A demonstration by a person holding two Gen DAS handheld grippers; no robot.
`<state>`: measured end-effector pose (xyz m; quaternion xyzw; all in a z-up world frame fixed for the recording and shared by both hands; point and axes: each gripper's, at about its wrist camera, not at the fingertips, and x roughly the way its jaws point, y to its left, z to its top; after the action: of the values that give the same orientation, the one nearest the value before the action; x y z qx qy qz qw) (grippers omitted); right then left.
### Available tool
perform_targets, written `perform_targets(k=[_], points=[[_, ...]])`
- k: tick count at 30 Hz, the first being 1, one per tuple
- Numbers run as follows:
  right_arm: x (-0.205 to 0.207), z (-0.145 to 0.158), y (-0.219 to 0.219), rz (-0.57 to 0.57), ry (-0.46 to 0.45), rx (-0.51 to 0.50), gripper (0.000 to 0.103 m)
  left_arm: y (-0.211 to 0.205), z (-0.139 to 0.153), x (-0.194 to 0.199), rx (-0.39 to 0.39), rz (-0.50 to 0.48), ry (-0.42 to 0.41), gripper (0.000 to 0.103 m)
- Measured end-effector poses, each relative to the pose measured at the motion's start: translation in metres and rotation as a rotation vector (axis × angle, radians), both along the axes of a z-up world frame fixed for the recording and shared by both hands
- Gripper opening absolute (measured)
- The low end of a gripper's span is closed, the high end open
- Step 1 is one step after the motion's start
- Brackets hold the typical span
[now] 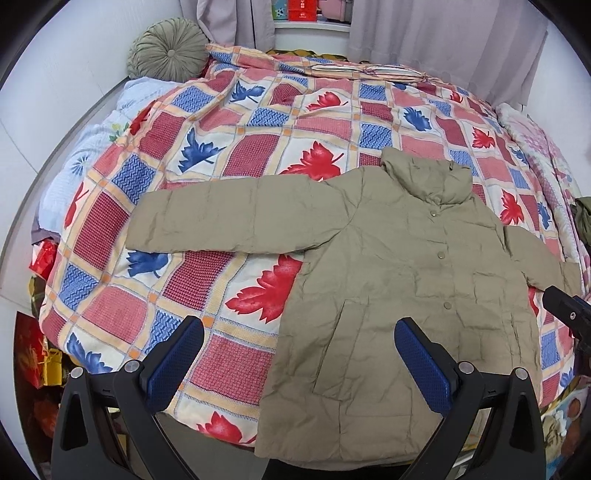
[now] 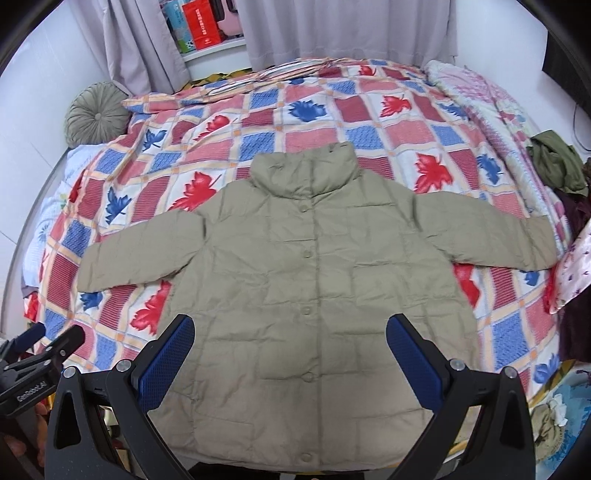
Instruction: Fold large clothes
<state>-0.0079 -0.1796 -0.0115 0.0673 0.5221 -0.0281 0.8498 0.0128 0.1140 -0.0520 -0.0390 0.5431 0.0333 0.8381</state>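
A khaki padded jacket (image 1: 402, 266) (image 2: 306, 266) lies flat and face up on the bed, buttoned, collar toward the far side, both sleeves spread out sideways. My left gripper (image 1: 299, 332) hovers open above the jacket's lower left hem, its blue pads wide apart and empty. My right gripper (image 2: 290, 330) is open too, over the jacket's lower middle, holding nothing. Each gripper also shows in the other's view: the right one (image 1: 569, 314) at the right edge, the left one (image 2: 40, 347) at the lower left.
The bed carries a checked quilt (image 1: 236, 147) (image 2: 332, 110) with red and blue leaves. A round green cushion (image 1: 168, 50) (image 2: 96, 114) sits at the far left corner. Loose dark and green clothes (image 2: 557, 162) pile at the right edge. Curtains (image 2: 347, 29) hang behind.
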Motion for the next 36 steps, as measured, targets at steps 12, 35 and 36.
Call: perform_targets(k=[12, 35, 36], points=[[0.046, -0.064, 0.066, 0.164, 0.074, 0.042, 0.103, 0.097, -0.098, 0.067, -0.344, 0.103, -0.01, 0.103], [0.122, -0.188, 0.112, 0.239, 0.141, 0.065, 0.103, 0.239, -0.233, 0.209, -0.553, 0.462, -0.147, 0.099], [0.13, -0.188, 0.114, 0.237, 0.133, 0.075, 0.103, 0.244, -0.235, 0.213, -0.517, 0.482, -0.143, 0.093]])
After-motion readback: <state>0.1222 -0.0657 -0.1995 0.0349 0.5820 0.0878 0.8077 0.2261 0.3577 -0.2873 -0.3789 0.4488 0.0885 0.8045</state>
